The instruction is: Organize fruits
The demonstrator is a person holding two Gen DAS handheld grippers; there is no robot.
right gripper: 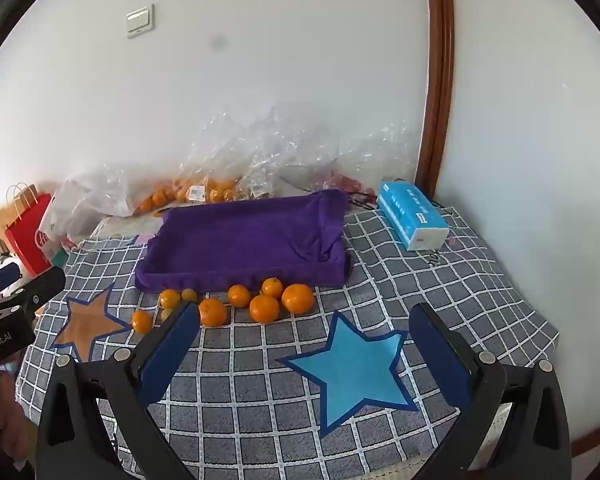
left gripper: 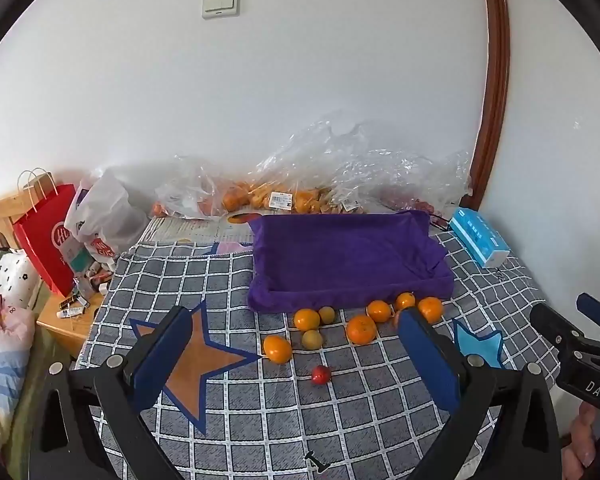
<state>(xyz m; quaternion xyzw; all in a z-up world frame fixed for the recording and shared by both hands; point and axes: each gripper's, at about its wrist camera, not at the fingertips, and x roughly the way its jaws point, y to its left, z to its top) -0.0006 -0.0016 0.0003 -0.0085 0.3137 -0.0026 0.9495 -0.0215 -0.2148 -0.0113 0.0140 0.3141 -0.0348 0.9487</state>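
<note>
Both grippers hover over the checked tabletop [right gripper: 440, 292], fingers wide apart, nothing between them: left gripper [left gripper: 296, 348], right gripper [right gripper: 304, 336]. Nearest the left gripper lies a small red fruit [left gripper: 321, 374]. Beyond it, oranges [left gripper: 361, 329] and two small yellowish fruits [left gripper: 312, 339] lie loose along the front edge of the empty purple tray [left gripper: 352, 256]. Bags of fruit [left gripper: 260, 196] sit against the wall. Judgement: start with an outlying fruit, fingers straddling its widest part, squeeze gently; round fruit rolls.

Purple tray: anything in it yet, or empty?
Empty. The purple tray shows only bare cloth lining in both views; the oranges all lie on the tablecloth before its front edge.
</note>
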